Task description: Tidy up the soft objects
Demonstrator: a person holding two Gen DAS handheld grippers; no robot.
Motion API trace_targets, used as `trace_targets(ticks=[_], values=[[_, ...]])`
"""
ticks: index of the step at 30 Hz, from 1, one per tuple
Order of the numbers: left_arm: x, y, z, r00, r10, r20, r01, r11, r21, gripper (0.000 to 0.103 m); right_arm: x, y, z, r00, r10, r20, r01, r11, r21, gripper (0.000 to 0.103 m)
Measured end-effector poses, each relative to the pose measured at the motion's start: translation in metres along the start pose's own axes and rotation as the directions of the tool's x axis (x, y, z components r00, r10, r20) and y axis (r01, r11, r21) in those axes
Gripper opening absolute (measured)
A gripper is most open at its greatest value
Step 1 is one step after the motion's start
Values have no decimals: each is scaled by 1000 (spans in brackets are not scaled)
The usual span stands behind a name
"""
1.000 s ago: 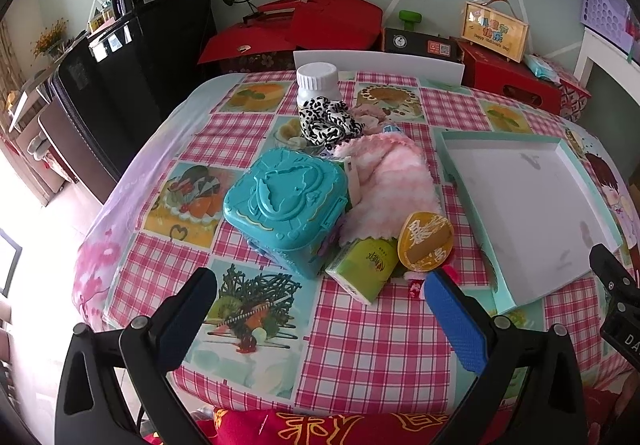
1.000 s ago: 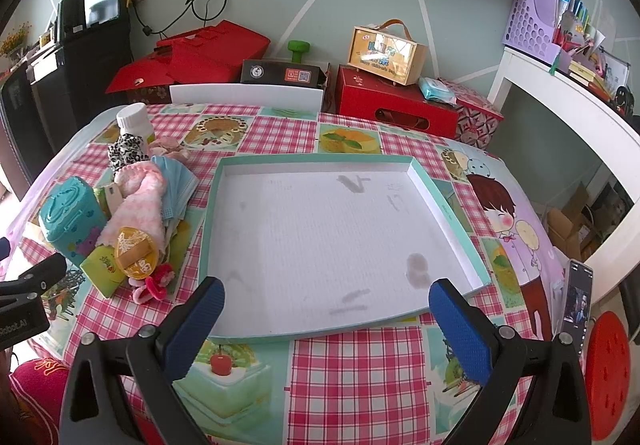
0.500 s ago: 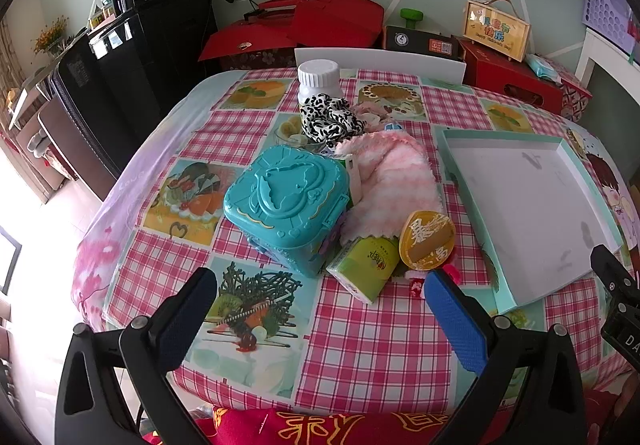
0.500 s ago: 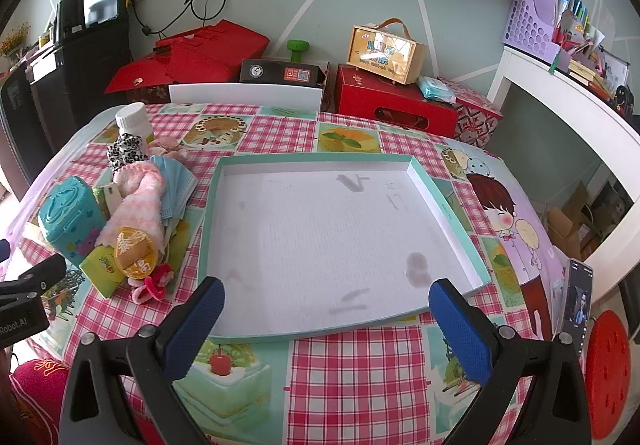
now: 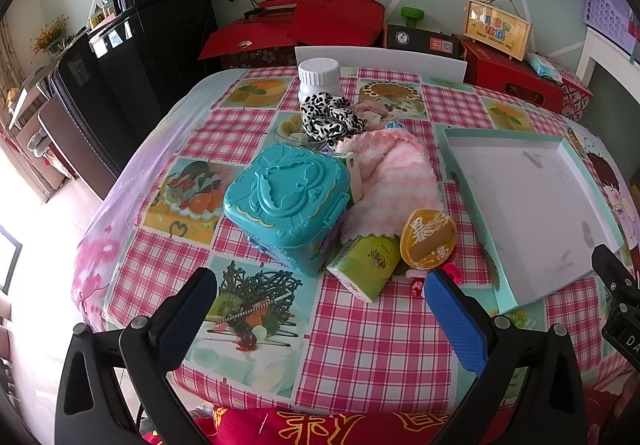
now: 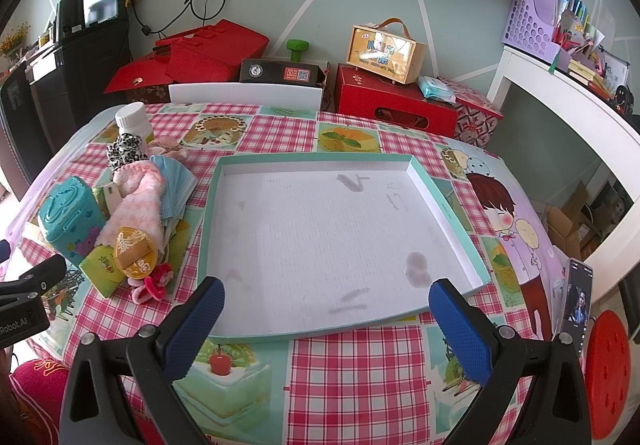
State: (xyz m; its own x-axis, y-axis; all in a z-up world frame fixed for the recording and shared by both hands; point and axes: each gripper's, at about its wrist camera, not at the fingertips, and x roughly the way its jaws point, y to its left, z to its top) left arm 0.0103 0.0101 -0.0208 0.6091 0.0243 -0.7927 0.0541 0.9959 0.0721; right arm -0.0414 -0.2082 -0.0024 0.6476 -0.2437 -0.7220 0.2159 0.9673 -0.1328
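Observation:
A pile of items lies left of an empty teal-rimmed tray (image 6: 448, 201) (image 5: 496, 137). In the pile are a fluffy pink cloth (image 5: 394, 177) (image 6: 138, 201), a leopard-print scrunchie (image 5: 330, 119) (image 6: 124, 149), blue face masks (image 6: 174, 181) and a pink hair tie (image 6: 154, 285). Hard items sit among them: a teal toy case (image 5: 286, 201) (image 6: 68, 217), a green carton (image 5: 364, 263), an orange disc (image 5: 428, 239) and a white bottle (image 5: 320, 79). My left gripper (image 5: 320, 319) hangs open short of the pile. My right gripper (image 6: 326, 325) stands open at the tray's near edge, holding nothing.
The round table (image 6: 360, 373) has a pink checked cloth. A phone (image 6: 578, 295) lies at its right edge. Red boxes (image 6: 394, 101) and a white chair back (image 6: 244, 95) stand behind the table. A black cabinet (image 5: 120, 69) is at the left.
The left wrist view has crept slightly forward toward the pile. Both grippers stay open and nothing on the table has moved.

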Motion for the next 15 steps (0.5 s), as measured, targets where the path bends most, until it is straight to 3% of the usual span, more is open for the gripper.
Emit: trace_targets(ticks=[15], values=[[-2,-1,-1,1000,-5,7,5,1000,-1,103,1,1,-1,1000,-5,-2,5,1000,-4,103]])
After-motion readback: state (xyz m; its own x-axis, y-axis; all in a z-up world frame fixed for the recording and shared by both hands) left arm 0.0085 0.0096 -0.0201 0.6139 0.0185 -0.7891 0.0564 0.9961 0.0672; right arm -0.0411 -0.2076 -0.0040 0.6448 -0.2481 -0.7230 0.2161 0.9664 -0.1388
